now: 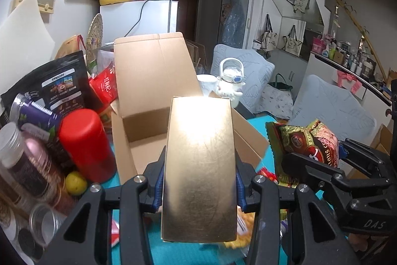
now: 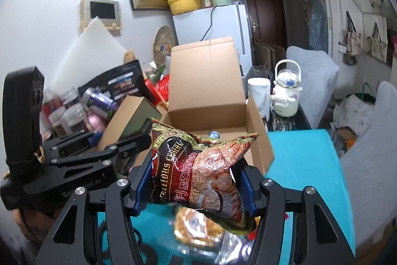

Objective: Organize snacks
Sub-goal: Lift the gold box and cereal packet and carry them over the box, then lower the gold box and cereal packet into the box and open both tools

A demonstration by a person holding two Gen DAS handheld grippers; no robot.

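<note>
1. The left gripper [image 1: 199, 186] pinches a gold box [image 1: 201, 165] between its blue pads [image 1: 158, 193]; the box stands on end between the fingers, its shiny face catching a bright glare

2. The right gripper [image 2: 194, 186] pinches a cereal bag [image 2: 198, 170], dark red and brown with a gold edge; the bag is crumpled where the pads [image 2: 142, 186] press in from both sides, and it juts up and forward past the fingertips

3. Both grippers are held side by side above a teal table [image 2: 302, 165], the left one showing at the left edge of the right wrist view with the gold box in its jaws

4. An open cardboard box [image 1: 148, 96] sits on the table just ahead of both grippers; its rear flap stands upright and a side flap hangs outward; something small and pale lies on its floor in the right wrist view, too blurred to name

5. Below the grippers, loose snack packets [image 2: 196, 227] lie on the table, one yellow-orange; they are blurred

6. Left of the cardboard box stands a red canister [image 1: 85, 143], with a lemon [image 1: 75, 183] at its base, clear jars [image 1: 27, 160], a purple can [image 1: 34, 116] and a black pouch [image 1: 57, 83] crowded behind

7. Right of the cardboard box, beyond the table's edge, stand a white mug [image 2: 259, 93] and a white kettle [image 2: 285, 93]
</note>
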